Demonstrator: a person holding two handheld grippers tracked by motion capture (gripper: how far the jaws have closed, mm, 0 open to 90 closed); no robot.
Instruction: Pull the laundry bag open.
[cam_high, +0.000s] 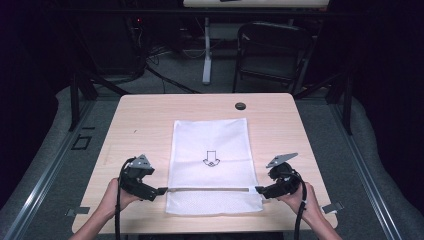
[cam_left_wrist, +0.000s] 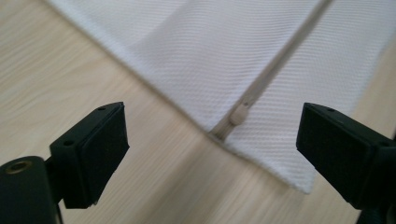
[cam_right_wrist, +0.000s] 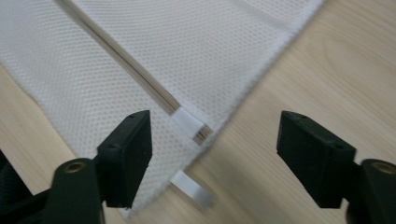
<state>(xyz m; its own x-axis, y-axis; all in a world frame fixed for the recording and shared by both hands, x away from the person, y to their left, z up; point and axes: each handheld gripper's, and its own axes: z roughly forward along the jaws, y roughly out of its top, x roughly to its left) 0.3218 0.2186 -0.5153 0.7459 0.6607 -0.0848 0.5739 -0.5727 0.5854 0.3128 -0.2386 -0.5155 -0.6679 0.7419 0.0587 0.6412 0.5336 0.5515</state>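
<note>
So both grippers are wide open right now with nothing in them. Looking along the left gripper, the bag's zipper pull sits just ahead of the gap between the jaws, at the bag's near corner, not touched. Same story along the right gripper: the other end of the zipper, with its little white fabric tab, lies just ahead of the jaws, slightly toward the left one, and a second white tab sticks out at the bag's edge closer still.

From the high view, one white mesh bag lies flat between the two grippers, and the zipper line runs straight from one gripper to the other. The left one is nearer the pull, so I'd guess that hand does the pulling while the right pins the far end.

Count: one bag, one zipper, two grippers, plus one small dark round thing well beyond on the table.
</note>
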